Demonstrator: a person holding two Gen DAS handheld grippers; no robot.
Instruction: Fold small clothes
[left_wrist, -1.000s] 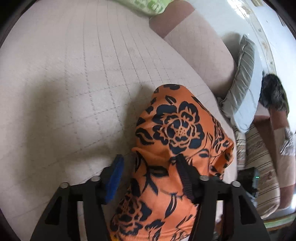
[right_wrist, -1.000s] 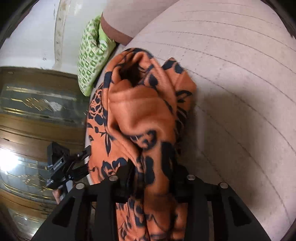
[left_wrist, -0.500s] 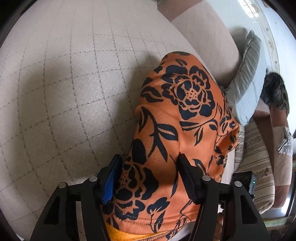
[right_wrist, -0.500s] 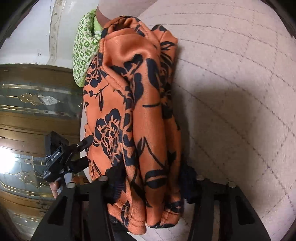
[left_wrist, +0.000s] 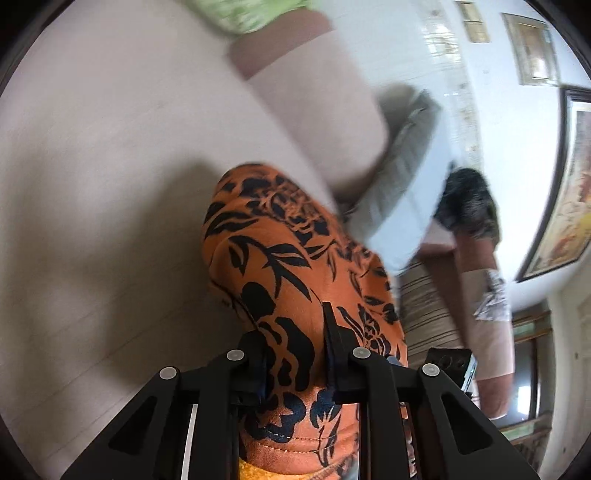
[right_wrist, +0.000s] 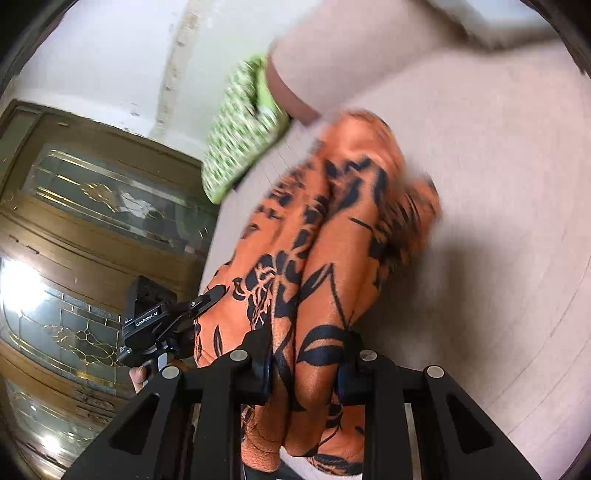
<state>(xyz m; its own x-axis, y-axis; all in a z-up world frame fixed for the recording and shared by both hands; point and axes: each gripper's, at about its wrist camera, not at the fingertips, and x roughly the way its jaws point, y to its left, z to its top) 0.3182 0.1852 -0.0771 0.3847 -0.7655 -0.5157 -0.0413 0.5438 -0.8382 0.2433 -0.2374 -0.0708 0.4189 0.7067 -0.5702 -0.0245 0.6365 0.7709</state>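
An orange garment with a black flower print (left_wrist: 291, 273) hangs between both grippers above the beige quilted sofa seat (left_wrist: 103, 184). My left gripper (left_wrist: 295, 332) is shut on one bunched end of it. My right gripper (right_wrist: 303, 350) is shut on the other end of the garment (right_wrist: 332, 240), which is folded lengthwise. The left gripper's body shows in the right wrist view (right_wrist: 155, 321), to the left of the cloth. Both views are blurred by motion.
A green patterned cushion (right_wrist: 240, 136) lies at one end of the sofa. A grey pillow (left_wrist: 402, 177) and a striped cushion (left_wrist: 424, 314) lie at the other. A wooden glass-fronted cabinet (right_wrist: 74, 240) stands behind. Framed pictures (left_wrist: 569, 206) hang on the wall.
Both grippers have lifted the garment off the sofa seat and tilted up. The left jaws have closed tighter on the cloth.
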